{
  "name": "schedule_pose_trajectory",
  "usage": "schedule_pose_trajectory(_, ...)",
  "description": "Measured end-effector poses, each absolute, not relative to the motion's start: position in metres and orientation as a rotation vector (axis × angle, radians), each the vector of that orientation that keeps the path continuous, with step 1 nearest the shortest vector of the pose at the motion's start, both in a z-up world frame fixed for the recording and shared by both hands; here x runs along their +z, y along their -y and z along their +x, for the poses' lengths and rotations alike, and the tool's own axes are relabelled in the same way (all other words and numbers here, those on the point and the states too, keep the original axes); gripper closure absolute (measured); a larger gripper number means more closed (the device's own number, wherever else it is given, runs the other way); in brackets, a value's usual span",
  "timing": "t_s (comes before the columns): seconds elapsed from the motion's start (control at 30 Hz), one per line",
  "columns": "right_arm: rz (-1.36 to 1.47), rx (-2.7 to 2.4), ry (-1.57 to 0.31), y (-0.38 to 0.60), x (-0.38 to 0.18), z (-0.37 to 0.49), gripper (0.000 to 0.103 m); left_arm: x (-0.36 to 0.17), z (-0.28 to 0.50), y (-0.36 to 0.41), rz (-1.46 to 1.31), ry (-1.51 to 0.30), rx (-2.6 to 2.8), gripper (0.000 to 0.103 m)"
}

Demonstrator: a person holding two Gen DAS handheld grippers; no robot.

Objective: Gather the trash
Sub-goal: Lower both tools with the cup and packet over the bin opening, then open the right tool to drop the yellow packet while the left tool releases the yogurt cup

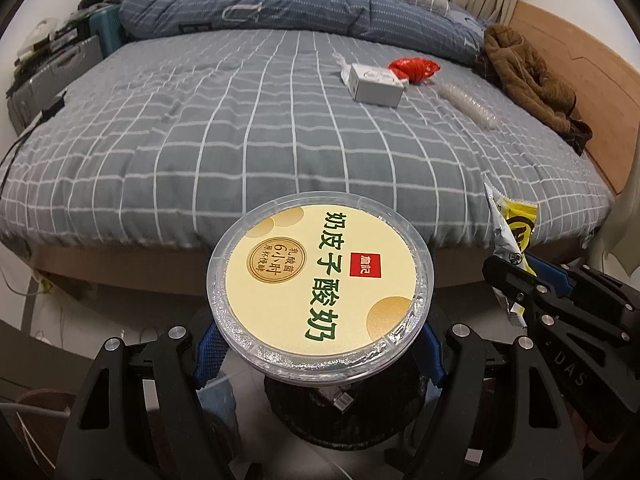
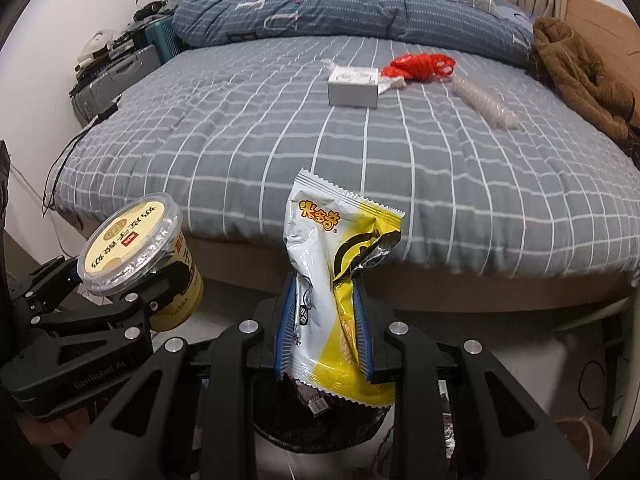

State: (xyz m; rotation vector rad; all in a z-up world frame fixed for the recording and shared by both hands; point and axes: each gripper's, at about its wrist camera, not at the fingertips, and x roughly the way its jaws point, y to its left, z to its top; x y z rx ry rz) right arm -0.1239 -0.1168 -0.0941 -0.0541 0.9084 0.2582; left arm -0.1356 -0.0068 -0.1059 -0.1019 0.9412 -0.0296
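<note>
Here, both hands carry trash off the bed toward a dark bin below.

The yogurt tub, lid on, sits pinched across its body between the spread-wide jaws of the left gripper, held upright so nothing spills. To its right, the snack wrapper stands clamped between the narrow-set jaws of the right gripper, gripped low so the crumpled top flops free. Both hang near the foot of the bed, just above the dark bin, probably ready for dropping. Farther off on the checked cover lie a white box, a red bag touching it on the right, and a clear plastic sleeve, likely the next pickups. A brown coat lies at the far right edge.
</note>
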Motion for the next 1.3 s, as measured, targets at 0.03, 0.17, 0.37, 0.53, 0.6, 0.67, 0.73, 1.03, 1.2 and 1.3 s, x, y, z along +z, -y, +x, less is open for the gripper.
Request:
schedule_pose_trajectory(0.03, -0.055, 0.26, -0.914, 0.116, -0.096, -0.125, 0.078, -0.108, -0.138, 0.007, -0.103, -0.948, -0.029, 0.029)
schedule_pose_trajectory(0.17, -0.06, 0.265, -0.941, 0.113, -0.105, -0.134, 0.078, -0.116, -0.148, 0.008, -0.101, -0.974, -0.028, 0.029)
schedule_pose_trajectory(0.37, -0.068, 0.268, -0.98, 0.112, -0.12, -0.145, 0.078, -0.13, -0.159, 0.004, -0.103, -1.014, -0.02, 0.029)
schedule_pose_trajectory(0.53, -0.073, 0.271, -1.014, 0.111, -0.135, -0.149, 0.078, -0.147, -0.162, -0.002, -0.101, -1.031, -0.012, 0.029)
schedule_pose_trajectory(0.6, -0.078, 0.273, -1.037, 0.109, -0.146, -0.148, 0.078, -0.155, -0.161, -0.005, -0.106, -1.047, -0.01, 0.029)
schedule_pose_trajectory(0.67, -0.079, 0.28, -1.061, 0.108, -0.156, -0.147, 0.078, -0.166, -0.159, -0.008, -0.121, -1.064, -0.016, 0.029)
schedule_pose_trajectory(0.73, -0.086, 0.284, -1.083, 0.106, -0.168, -0.144, 0.078, -0.174, -0.157, -0.01, -0.121, -1.07, -0.017, 0.029)
schedule_pose_trajectory(1.03, -0.094, 0.293, -1.19, 0.098, -0.214, -0.13, 0.077, -0.206, -0.144, -0.02, -0.103, -1.12, -0.01, 0.029)
schedule_pose_trajectory(1.2, -0.109, 0.294, -1.217, 0.089, -0.228, -0.121, 0.073, -0.216, -0.142, -0.03, -0.111, -1.139, 0.005, 0.029)
schedule_pose_trajectory(1.3, -0.121, 0.297, -1.231, 0.086, -0.235, -0.125, 0.068, -0.218, -0.144, -0.037, -0.118, -1.141, 0.017, 0.029)
